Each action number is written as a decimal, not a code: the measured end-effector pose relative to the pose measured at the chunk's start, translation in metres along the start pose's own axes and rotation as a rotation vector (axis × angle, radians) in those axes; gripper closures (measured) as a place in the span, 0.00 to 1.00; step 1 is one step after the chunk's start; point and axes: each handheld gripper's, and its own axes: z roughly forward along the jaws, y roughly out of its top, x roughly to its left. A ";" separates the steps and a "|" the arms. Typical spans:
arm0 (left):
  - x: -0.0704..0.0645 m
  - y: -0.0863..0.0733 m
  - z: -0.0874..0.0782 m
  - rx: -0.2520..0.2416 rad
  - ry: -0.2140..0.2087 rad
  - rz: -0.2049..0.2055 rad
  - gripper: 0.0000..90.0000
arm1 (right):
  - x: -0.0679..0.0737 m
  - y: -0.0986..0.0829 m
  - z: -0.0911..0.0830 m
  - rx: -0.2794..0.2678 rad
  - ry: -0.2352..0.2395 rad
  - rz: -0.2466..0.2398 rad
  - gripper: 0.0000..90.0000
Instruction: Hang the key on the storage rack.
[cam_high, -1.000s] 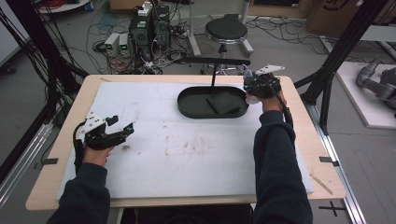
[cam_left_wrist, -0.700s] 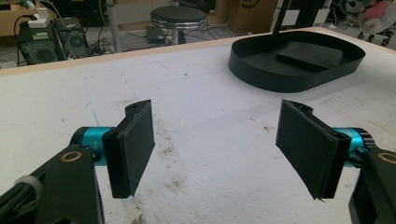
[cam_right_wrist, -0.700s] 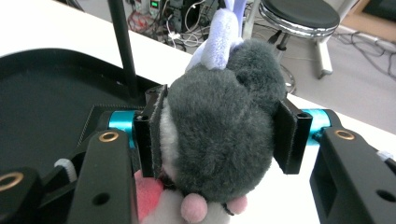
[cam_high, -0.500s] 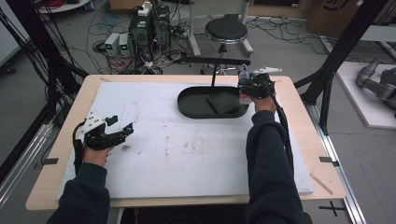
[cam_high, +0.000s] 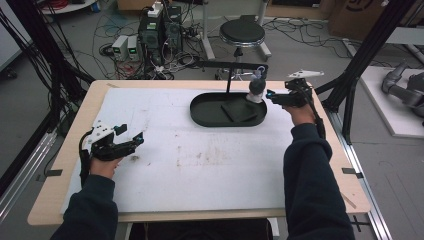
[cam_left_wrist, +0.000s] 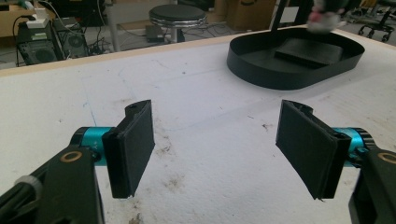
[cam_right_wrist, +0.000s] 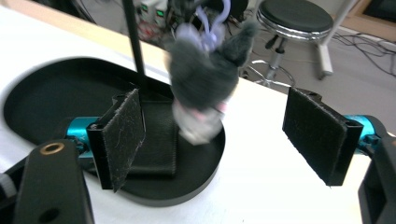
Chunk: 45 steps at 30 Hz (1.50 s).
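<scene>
Right tongs (cam_right_wrist: 212, 140) released, plush toy (cam_right_wrist: 203, 79) hanging on stand between its jaws, next clench on it; left tongs (cam_left_wrist: 217, 149) released, idle.

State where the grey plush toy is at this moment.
In the high view the grey plush toy hangs from the stand's bar at the black tray's far right end, just left of the open right gripper.

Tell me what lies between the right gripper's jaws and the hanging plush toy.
Nothing. In the right gripper view the right gripper stands open before the plush toy, with the black tray below.
</scene>
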 end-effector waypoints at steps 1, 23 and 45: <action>0.000 0.000 0.000 -0.002 -0.003 -0.003 0.31 | -0.001 0.000 -0.007 -0.010 0.013 0.013 0.24; -0.001 0.004 -0.001 -0.066 0.001 -0.026 0.31 | 0.029 -0.099 -0.081 -0.025 -0.010 -0.075 0.24; -0.005 0.005 -0.009 -0.077 0.001 -0.001 0.31 | 0.040 -0.123 -0.081 -0.032 -0.017 -0.050 0.24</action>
